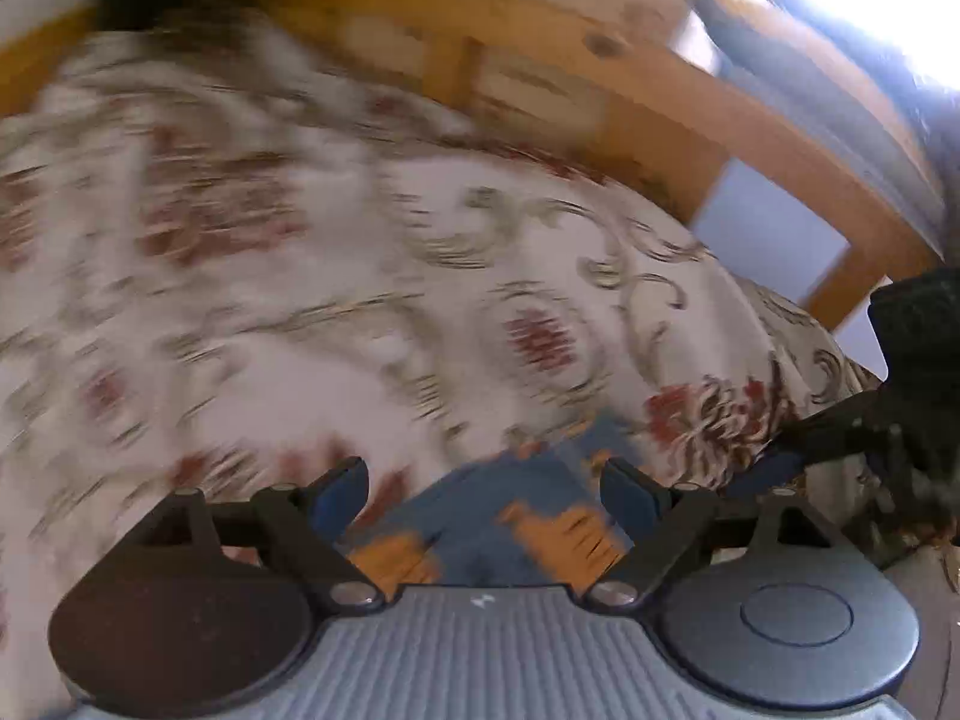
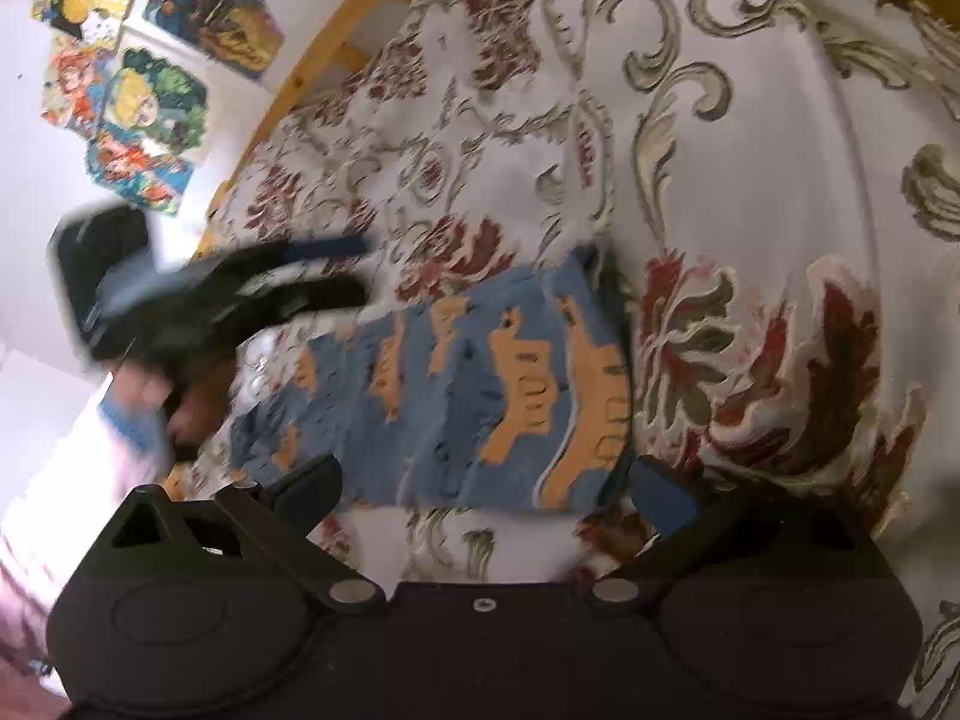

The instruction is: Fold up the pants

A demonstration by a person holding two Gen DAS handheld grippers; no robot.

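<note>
A: What can't we make out? Starting at the left, our left wrist view is smeared with blur — the floral bedspread (image 1: 372, 252) loses its pattern toward that side, and the pants (image 1: 510, 516) show only as a blue and orange patch low down, cut off by the gripper body.

B: Our left gripper (image 1: 486, 489) has its jaws spread wide with nothing between them. At the far right edge we see a dark piece of the other tool, cropped.

A: Behind the bedspread runs a pine bed frame (image 1: 600, 60), knotty and golden, with glare washing out the top right corner.

B: In the right wrist view, the left edge has colourful cut-out pictures (image 2: 150, 84) on a white wall. Below them our left hand (image 2: 174, 402), in a pale sleeve, is blurred.

A: The pants lie folded into a flat, roughly rectangular bundle on the bedspread — soft blue knit, orange dinosaur shapes.

B: Our right gripper (image 2: 486, 489) is wide apart too, empty, hovering at the bundle's near edge.
</note>
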